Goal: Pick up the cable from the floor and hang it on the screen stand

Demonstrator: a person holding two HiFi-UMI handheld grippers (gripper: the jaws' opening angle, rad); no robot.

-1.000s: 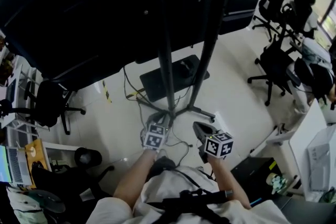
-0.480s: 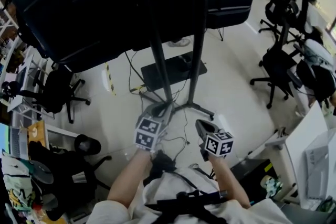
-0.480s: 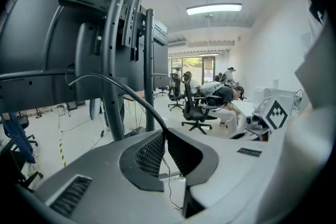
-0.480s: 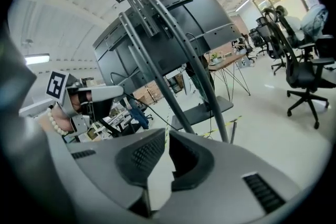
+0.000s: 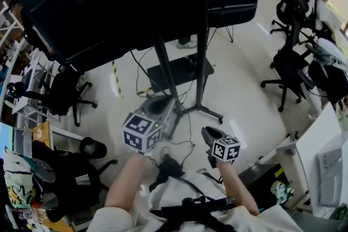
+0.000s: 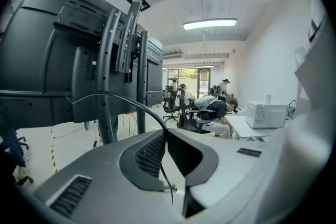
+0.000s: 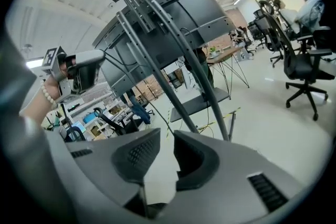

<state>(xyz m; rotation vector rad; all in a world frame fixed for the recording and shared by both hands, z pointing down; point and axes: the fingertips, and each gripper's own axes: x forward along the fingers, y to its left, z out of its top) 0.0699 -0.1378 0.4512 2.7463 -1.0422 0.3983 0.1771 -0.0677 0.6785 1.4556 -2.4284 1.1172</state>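
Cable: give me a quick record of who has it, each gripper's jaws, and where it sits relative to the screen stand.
cable: thin, black, arching left from the jaws toward the screen stand
left gripper: shut on cable
right gripper: empty, jaws have just been opening
screen stand: directly ahead of both grippers
hung: not visibly; cable's far end unclear

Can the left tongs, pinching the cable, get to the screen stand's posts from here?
Probably yes: the left tongs grip the cable, and the stand's posts rise just ahead with nothing visible in between.
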